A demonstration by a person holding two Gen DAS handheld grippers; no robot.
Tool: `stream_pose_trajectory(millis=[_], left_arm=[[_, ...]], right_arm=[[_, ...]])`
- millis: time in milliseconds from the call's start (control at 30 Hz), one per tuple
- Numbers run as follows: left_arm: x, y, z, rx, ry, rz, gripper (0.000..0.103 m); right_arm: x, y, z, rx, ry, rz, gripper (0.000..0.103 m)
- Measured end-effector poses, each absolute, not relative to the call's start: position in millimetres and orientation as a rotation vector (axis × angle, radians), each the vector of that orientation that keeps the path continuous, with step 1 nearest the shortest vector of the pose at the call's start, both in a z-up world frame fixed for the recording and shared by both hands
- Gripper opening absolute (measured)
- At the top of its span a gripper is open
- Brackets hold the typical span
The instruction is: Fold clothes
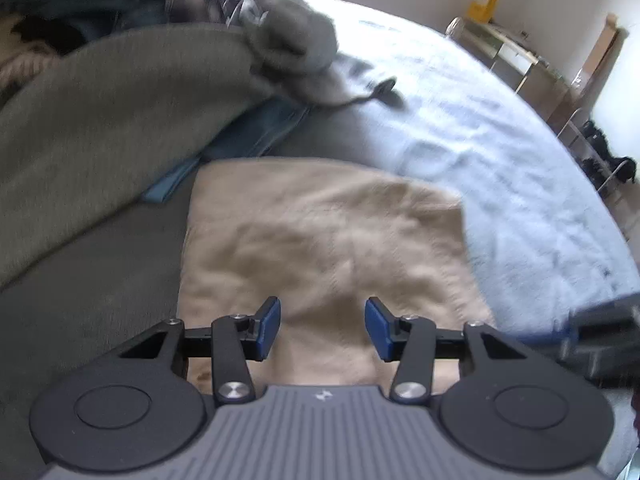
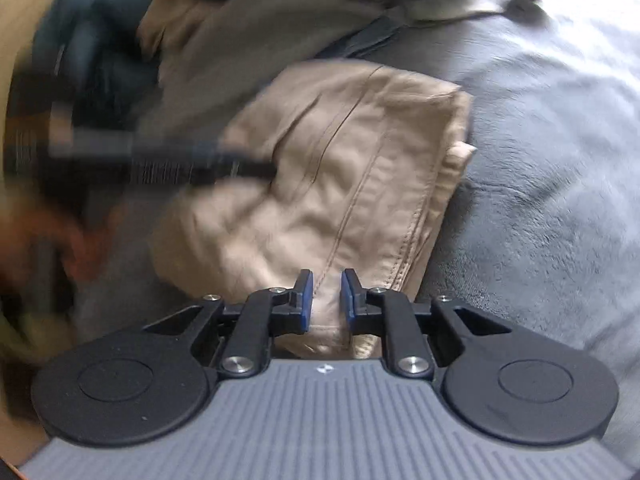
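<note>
A folded beige garment (image 1: 320, 232) with stitched seams lies on a grey blanket (image 1: 100, 300) on the bed. My left gripper (image 1: 322, 320) hovers over the garment's near part, open, with nothing between its blue pads. In the right wrist view the same beige garment (image 2: 340, 168) fills the middle. My right gripper (image 2: 326, 292) is at its near edge with the jaws a narrow gap apart. Beige cloth shows flat through that gap, and the pads do not pinch it.
A heap of unfolded clothes (image 1: 120, 100), grey-green, blue and dark, is piled to the left and behind. A grey top with a drawstring (image 1: 296, 48) lies further back. Pale blue bedding (image 1: 480, 140) spreads right. Shelves (image 1: 520, 60) stand along the far wall. A blurred hand (image 2: 36, 240) is at left.
</note>
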State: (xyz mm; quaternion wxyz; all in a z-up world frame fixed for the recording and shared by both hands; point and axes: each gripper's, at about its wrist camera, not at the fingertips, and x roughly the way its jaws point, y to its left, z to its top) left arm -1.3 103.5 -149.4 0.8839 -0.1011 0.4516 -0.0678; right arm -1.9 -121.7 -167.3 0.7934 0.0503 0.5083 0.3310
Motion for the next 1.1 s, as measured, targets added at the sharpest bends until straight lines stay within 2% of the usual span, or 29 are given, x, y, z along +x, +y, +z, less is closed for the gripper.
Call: stream_pose_trajectory(millis=[100, 233, 367, 567, 833, 1100], left_arm=[[5, 91, -135, -0.207, 0.9, -0.198, 0.05], [29, 61, -134, -0.216, 0.907, -0.314, 0.053], [57, 19, -146, -0.082, 0.963, -0.331, 0.054], [75, -24, -165, 0.095, 1.021, -0.218, 0.054], [89, -44, -177, 0.19, 1.051, -0.083, 0.054], [85, -42, -175, 0.186, 1.04, -0.068, 0.049]], right_arm=[[18, -155, -157, 0.281, 1.046, 0.608, 0.015], [47, -190, -172, 0.423, 1.061, 0.457, 0.017], [59, -205, -187, 0.556, 1.068, 0.378, 0.017], [57, -214, -197, 0.599, 1.045, 0.352, 0.017], [50, -218, -200, 0.581, 1.014, 0.355, 0.017], [60, -212, -207, 0.594, 0.999, 0.421, 0.017]])
